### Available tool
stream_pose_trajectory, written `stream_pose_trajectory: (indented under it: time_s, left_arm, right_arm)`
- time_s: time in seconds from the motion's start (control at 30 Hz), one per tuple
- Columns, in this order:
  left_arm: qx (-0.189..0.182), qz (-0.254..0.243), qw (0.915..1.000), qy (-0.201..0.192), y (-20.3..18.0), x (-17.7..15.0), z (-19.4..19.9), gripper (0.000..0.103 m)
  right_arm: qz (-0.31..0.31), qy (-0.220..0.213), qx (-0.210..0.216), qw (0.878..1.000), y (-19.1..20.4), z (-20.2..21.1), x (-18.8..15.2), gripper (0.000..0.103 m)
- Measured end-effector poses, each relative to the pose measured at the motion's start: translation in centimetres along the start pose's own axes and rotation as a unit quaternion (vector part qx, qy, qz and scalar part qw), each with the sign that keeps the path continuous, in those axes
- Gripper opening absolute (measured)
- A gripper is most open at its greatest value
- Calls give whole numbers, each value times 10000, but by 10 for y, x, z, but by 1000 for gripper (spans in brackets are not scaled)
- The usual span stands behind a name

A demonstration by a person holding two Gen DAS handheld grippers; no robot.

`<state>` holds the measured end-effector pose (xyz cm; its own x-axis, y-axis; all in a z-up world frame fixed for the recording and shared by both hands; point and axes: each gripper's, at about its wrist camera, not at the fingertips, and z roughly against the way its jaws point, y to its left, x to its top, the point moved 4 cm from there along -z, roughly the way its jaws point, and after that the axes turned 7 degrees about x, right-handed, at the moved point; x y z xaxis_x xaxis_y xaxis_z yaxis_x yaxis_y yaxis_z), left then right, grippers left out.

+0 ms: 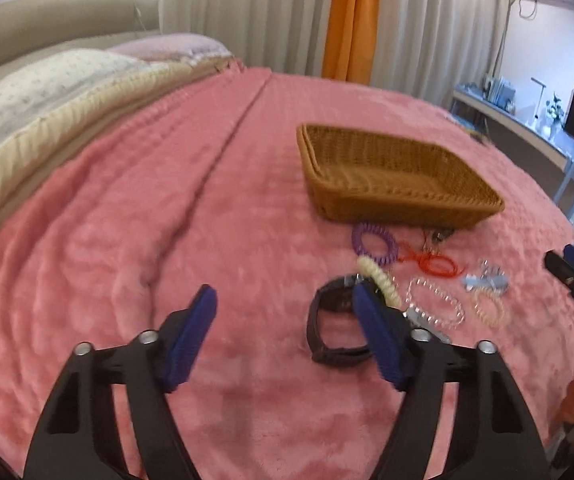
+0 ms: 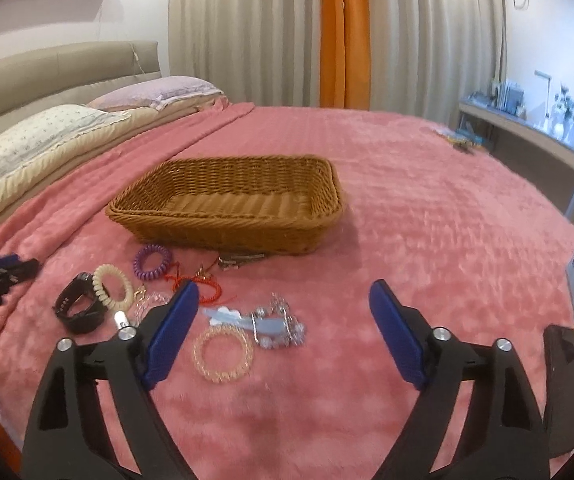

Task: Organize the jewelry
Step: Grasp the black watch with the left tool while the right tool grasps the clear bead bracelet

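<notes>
Both your grippers, left (image 1: 283,304) and right (image 2: 283,300), spread, hold nothing. Jewelry (image 2: 223,354) lies loose beside empty basket (image 2: 223,216), awaiting sorting.

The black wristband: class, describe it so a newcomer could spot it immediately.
Find the wicker basket on the pink blanket; jewelry lies scattered before it. At that cluster's left end, touching the cream spiral bracelet, lies the black wristband, the only dark, flat-strapped piece.

A home bedroom: a pink blanket (image 2: 427,208) is covering a wide bed, pillows (image 2: 39,136) are lying against a padded headboard (image 2: 67,64), and long curtains (image 2: 247,32) are hanging behind.
</notes>
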<state>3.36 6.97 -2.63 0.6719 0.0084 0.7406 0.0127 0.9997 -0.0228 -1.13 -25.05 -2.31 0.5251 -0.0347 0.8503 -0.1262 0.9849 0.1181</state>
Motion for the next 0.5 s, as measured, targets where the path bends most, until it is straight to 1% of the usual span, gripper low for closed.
stream_pose_trajectory:
  time_s: [0.03,0.07,0.1,0.17,0.2,0.23,0.27,0.3,0.37,0.4,0.5]
  left_arm:
    - [-13,8,10000,38,-2,-2,-3,63]
    - [-64,29,9999,94,-1,-4,-7,56]
    - [-121,60,9998,166,-1,-6,-11,54]
    - [-204,120,9993,276,1,-8,-17,51]
    - [-246,140,9991,324,1,-10,-20,49]
    - [-254,146,9990,346,0,-11,-22,45]
    - [-270,144,9988,380,0,-12,-24,41]
    - [-293,143,9986,426,-1,-14,-27,40]
    - [-329,152,9981,506,-2,-16,-31,34]
    - [-372,156,9977,538,-2,-16,-32,33]
    - [-496,197,9968,603,-3,-16,-34,32]
  right_arm:
    - [-61,77,3,10000,-5,0,-2,73]
    - [-143,164,29,9998,-10,0,-4,69]
    - [-254,281,122,9992,-15,-2,-6,62]
    - [-363,527,346,9974,-16,-7,-14,54]
    - [-343,615,379,9968,-13,-9,-17,52]
    - [-287,706,417,9962,-8,-12,-22,50]
    - [-187,858,518,9948,1,-18,-27,44]
    - [-120,967,565,9936,8,-22,-31,40]
    - [6,1168,552,9916,20,-33,-37,33]
    - [27,1229,572,9908,24,-37,-39,30]
    - [-72,1463,580,9875,30,-50,-44,30]
